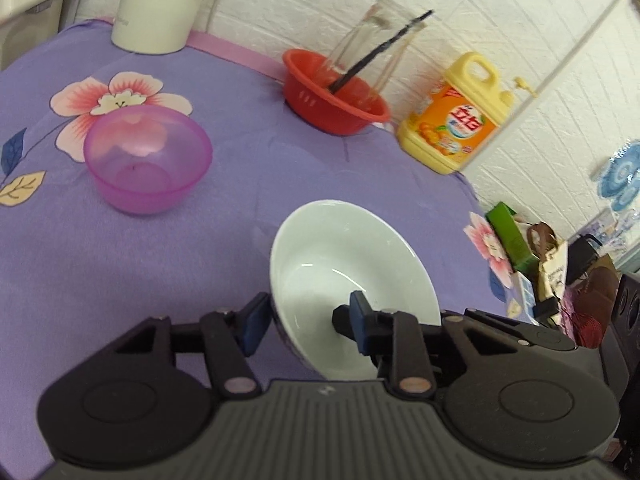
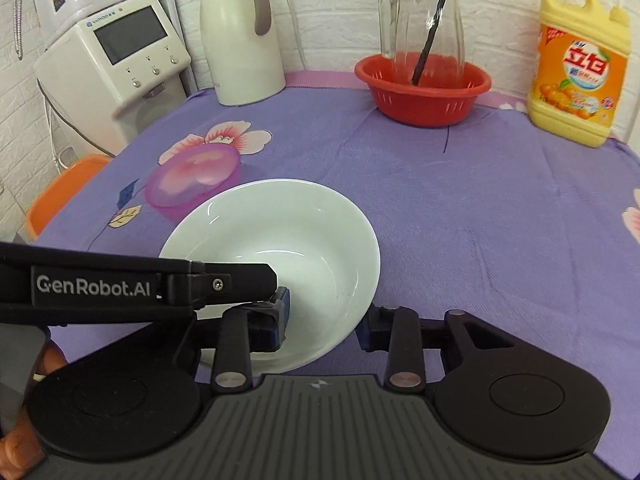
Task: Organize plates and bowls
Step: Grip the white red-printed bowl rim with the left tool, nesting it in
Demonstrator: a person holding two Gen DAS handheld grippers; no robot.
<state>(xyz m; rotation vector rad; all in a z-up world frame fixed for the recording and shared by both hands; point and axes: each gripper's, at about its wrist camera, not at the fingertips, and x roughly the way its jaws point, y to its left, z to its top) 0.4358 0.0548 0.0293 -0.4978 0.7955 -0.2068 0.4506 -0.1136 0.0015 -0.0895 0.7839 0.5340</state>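
A white bowl (image 1: 348, 276) is held tilted above the purple tablecloth. My left gripper (image 1: 308, 322) straddles its near rim, one pad outside and one inside, shut on it. In the right wrist view the same white bowl (image 2: 288, 256) sits between my right gripper's (image 2: 324, 324) pads, one inside and one outside the rim, shut on it. The left gripper's arm (image 2: 136, 286) reaches in from the left, its pad inside the bowl. A translucent pink bowl (image 1: 146, 158) stands on the cloth to the left, and also shows in the right wrist view (image 2: 192, 180).
A red colander (image 2: 422, 88) holding a glass pitcher (image 2: 424, 20) stands at the back. A yellow detergent bottle (image 2: 576, 64) is at the back right. A white kettle (image 2: 240, 36) and a white appliance (image 2: 116, 60) are at the back left. An orange stool (image 2: 56, 196) is beside the table.
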